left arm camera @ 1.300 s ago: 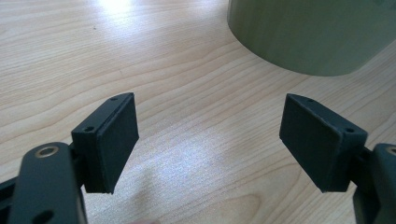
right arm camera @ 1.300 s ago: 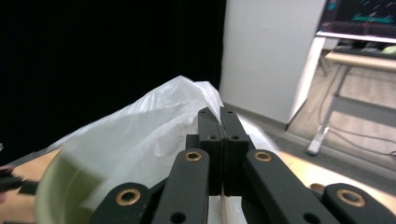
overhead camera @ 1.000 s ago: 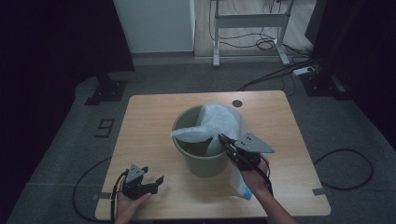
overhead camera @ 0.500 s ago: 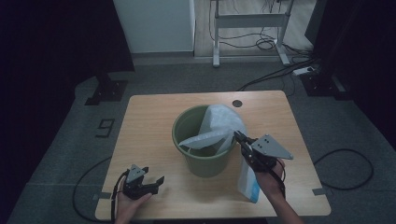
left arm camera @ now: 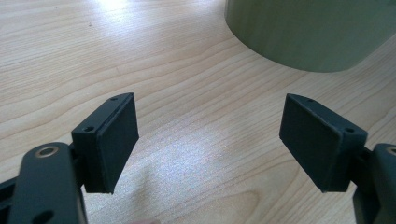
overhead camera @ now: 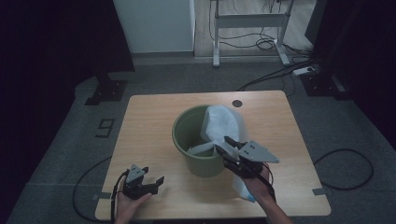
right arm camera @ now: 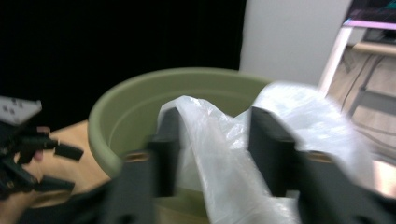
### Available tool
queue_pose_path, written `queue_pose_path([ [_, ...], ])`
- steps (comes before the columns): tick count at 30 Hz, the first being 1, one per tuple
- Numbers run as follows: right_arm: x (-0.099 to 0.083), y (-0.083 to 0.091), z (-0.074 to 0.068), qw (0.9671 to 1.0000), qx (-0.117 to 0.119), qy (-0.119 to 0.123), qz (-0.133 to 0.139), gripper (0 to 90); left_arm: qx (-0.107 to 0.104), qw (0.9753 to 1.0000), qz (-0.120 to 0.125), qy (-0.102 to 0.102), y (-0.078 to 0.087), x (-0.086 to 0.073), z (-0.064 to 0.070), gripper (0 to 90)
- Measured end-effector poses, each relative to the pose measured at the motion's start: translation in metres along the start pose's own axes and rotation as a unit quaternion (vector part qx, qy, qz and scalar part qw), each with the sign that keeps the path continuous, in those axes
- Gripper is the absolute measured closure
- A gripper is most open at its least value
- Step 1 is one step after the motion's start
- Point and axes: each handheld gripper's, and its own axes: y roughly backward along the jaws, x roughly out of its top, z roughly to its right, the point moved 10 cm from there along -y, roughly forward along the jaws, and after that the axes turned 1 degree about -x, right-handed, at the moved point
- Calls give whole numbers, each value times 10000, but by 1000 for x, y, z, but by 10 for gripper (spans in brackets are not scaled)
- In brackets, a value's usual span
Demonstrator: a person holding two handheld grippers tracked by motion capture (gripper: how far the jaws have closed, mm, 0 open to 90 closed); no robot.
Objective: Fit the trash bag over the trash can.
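One bucket, one plastic bag

Two black tools with flat square pads, screw holes, trailing cables.

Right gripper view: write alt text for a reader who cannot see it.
Blurred close-up of the right gripper, its two black jaws set either side of a fold of a translucent plastic bag at the rim of a green bucket. The left gripper sits farther off on the wooden table.
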Motion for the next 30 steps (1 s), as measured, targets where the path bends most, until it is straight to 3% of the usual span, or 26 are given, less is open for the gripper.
queue_pose_path([
  [2, 5, 15, 1, 9998, -43, -87, 197, 371, 7, 10000, -9, 2, 0, 0, 0, 191],
  [4, 2, 30, 1, 9995, -55, -181, 255, 327, 6, 10000, -26, -7, -1, -1, 0, 192],
  [10, -35, 60, 6, 9989, -340, -294, 128, 281, 5, 10000, -47, -32, -2, -1, 3, 191],
  [14, -71, 59, 16, 9968, -637, -445, -163, 282, 14, 10000, -69, -36, -3, -2, 3, 191],
  [18, -106, 44, 15, 9943, -647, -634, -557, 286, -111, 9999, -19, 129, -1, 0, 5, 189],
  [20, -112, 41, 15, 9935, -657, -688, -627, 284, -130, 9998, 31, 178, 1, 3, 5, 188],
  [21, -128, 32, 18, 9895, -844, -794, -862, 284, -134, 9997, 55, 190, 2, 4, 6, 188],
  [22, -132, 30, 19, 9882, -912, -810, -924, 286, -150, 9996, 111, 204, 4, 6, 7, 188],
  [25, -141, 27, 26, 9849, -1100, -764, -1100, 354, -155, 9995, 202, 194, 8, 11, 8, 188],
  [30, -147, 33, 42, 9812, -1367, -708, -1165, 648, -151, 9994, 264, 144, 11, 16, 11, 188],
])
